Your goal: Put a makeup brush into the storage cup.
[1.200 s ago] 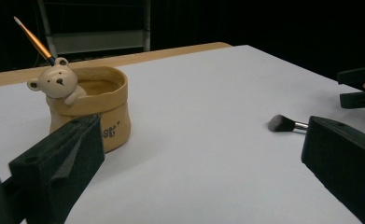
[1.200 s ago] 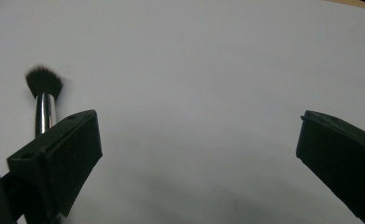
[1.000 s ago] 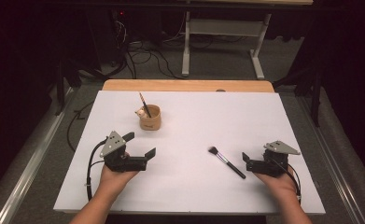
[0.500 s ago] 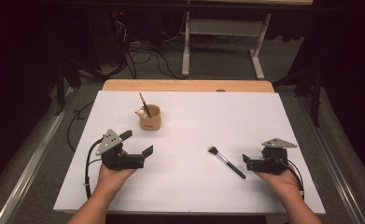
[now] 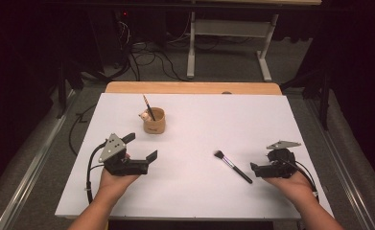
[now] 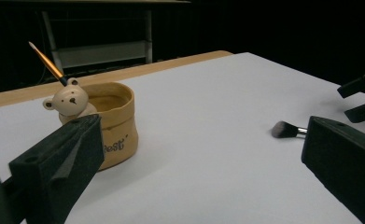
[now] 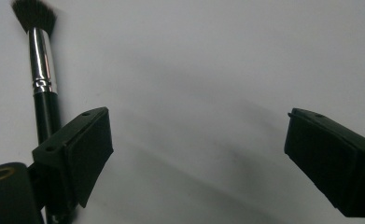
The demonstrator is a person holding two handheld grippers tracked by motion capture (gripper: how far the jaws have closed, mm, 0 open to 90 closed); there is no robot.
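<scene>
A black makeup brush [image 5: 232, 166] with a silver ferrule lies flat on the white table [image 5: 214, 120], bristles to the far left. My right gripper [image 5: 259, 165] rests just right of its handle end and is open. In the right gripper view the brush [image 7: 42, 79] lies outside the left jaw, and the gap of the right gripper [image 7: 199, 140] holds nothing. My left gripper [image 5: 141, 147] sits at the front left, open and empty. Ahead of the left gripper [image 6: 199, 154] stands a tan cup [image 6: 110, 126] with a bear figure [image 6: 70, 99] and a thin paintbrush [image 6: 47, 63].
The cup [image 5: 154, 120] stands left of centre on the table. A wooden strip [image 5: 194, 87] borders the far edge, with cables and a desk frame [image 5: 228, 43] on the floor beyond. The left gripper view also catches the brush head [image 6: 285, 129] and the right gripper [image 6: 362, 98].
My right gripper has rolled and edged a little left toward the brush's handle end. The left gripper has tilted slightly in place. Brush and cup have not moved.
</scene>
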